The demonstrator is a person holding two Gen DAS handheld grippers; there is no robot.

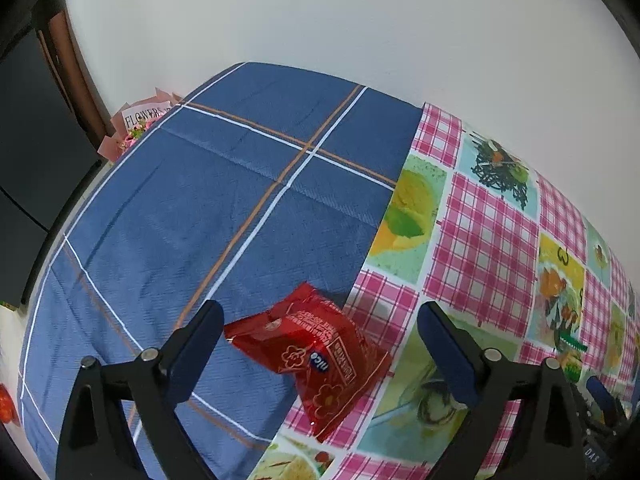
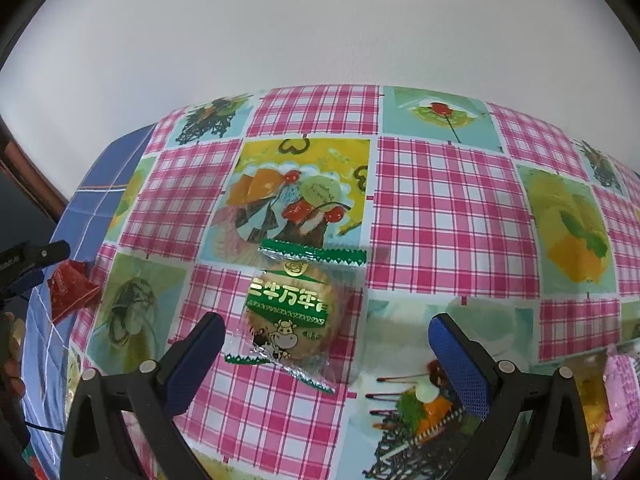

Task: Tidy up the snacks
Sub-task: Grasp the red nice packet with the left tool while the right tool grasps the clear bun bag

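A red snack packet point(image 1: 316, 356) lies across the seam where the blue cloth point(image 1: 208, 216) meets the pink checked cloth point(image 1: 476, 240). My left gripper point(image 1: 320, 312) stands open around it, both pads well apart from the packet. In the right wrist view a clear-wrapped round biscuit with green trim point(image 2: 294, 312) lies flat on the pink checked cloth point(image 2: 440, 208). My right gripper point(image 2: 326, 326) is open, with the biscuit between its fingers and free of both. The red packet point(image 2: 72, 292) and the left gripper's tip show at that view's far left.
A pink flower bouquet point(image 1: 138, 126) stands past the table's far left corner by a dark door. Pink and yellow snack packets point(image 2: 616, 392) lie at the right edge. Another red packet point(image 1: 6, 404) peeks in at the left. A white wall runs behind the table.
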